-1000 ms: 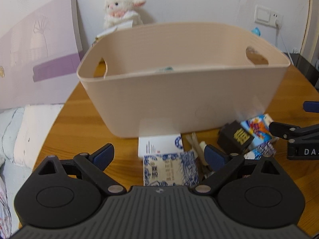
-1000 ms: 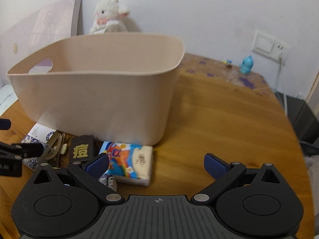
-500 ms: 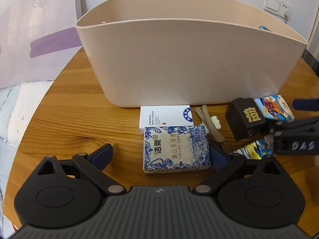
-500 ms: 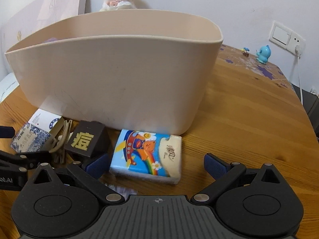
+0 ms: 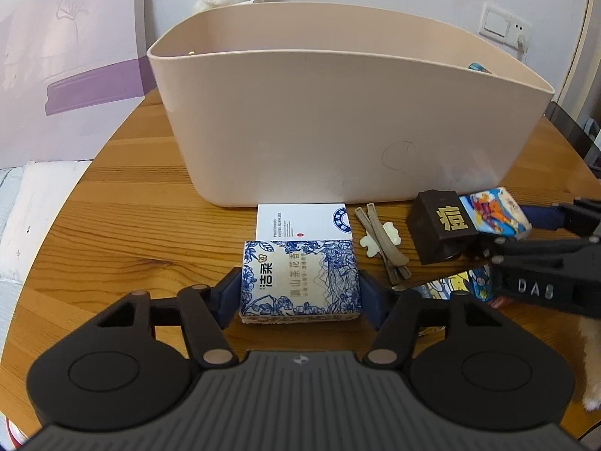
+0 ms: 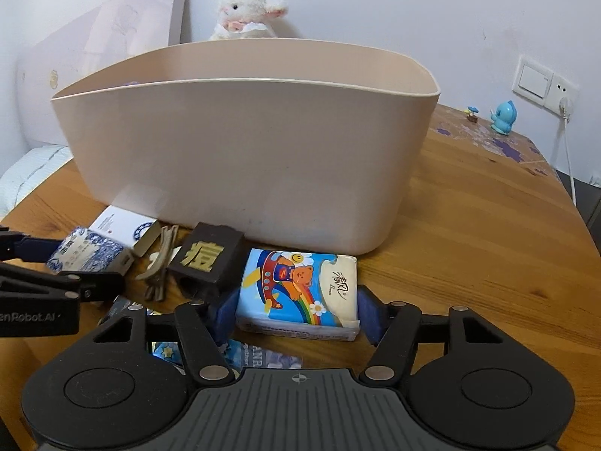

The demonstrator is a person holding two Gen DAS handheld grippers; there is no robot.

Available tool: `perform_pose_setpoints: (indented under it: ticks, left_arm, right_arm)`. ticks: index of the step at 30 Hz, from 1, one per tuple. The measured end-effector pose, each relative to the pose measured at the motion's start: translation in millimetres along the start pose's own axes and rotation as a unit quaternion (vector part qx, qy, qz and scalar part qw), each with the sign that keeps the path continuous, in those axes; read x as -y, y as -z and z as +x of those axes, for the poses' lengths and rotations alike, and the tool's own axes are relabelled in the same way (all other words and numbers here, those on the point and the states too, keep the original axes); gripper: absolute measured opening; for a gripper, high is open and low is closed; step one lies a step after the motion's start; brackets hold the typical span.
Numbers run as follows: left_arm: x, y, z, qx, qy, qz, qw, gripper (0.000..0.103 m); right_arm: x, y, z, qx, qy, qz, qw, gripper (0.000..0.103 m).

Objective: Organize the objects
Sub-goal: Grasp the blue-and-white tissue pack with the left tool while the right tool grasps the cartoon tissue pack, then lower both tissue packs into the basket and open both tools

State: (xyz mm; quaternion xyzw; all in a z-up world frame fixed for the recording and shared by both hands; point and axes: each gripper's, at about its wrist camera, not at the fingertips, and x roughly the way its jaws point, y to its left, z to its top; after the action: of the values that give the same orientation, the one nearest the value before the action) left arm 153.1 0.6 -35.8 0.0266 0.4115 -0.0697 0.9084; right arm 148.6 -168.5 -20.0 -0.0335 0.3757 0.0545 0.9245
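A large beige basket (image 5: 338, 124) (image 6: 244, 150) stands on the round wooden table (image 5: 131, 225). In front of it lie small items. My left gripper (image 5: 300, 293) is shut on a blue-and-white floral tissue pack (image 5: 300, 280), also seen in the right wrist view (image 6: 86, 250). My right gripper (image 6: 296, 308) is shut on a colourful cartoon tissue pack (image 6: 296, 293), seen in the left wrist view (image 5: 496, 216). Both packs rest on the table.
A white card box (image 5: 304, 221), beige hair clips (image 5: 383, 248) and a dark box with a gold character (image 5: 441, 231) (image 6: 206, 259) lie between the packs. A plush lamb (image 6: 244, 11) and a board (image 5: 71, 67) stand behind the basket. A blue figurine (image 6: 503, 116) sits far right.
Both grippers have come down and forward onto the items and closed: the left on the floral pack, the right on the cartoon pack.
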Motion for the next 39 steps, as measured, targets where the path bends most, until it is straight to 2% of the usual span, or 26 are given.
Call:
perform_pose_setpoints:
  ticks: [3,10,19,30,35,39]
  left_arm:
    - [-3.1,6.3,-2.2,0.008,0.002,0.004,1.0,0.065]
    - [-1.8,3.4,-6.5,0.021,0.01,-0.002,0.9997,0.065]
    - [-6.4,-4.5,-54.8,0.077,0.006,0.003,0.997,0.065]
    - [-3.6,-41.0,-102.2,0.16,0.002,0.011,0.9871,0.065]
    - [0.3,-60.4,-106.6,0.187,-0.001,0.018,0.9823,0.065]
    - [3.4,-78.2,-98.9,0.193,-0.002,0.019,0.9811,0.065]
  right_arm:
    - [-0.8,2.4,-8.7,0.01,-0.001,-0.001,1.0,0.061]
    - [-2.8,-2.6,-49.2,0.062,0.015,-0.024,0.998,0.061]
    - [-2.0,-15.6,-96.8,0.122,0.032,-0.03,0.992,0.061]
    - [5.7,-36.4,-125.0,0.18,0.041,0.003,0.983,0.061]
    - [8.5,-52.0,-126.6,0.197,0.042,0.014,0.98,0.061]
    - [10.1,-66.3,-123.6,0.211,0.051,0.019,0.976,0.061]
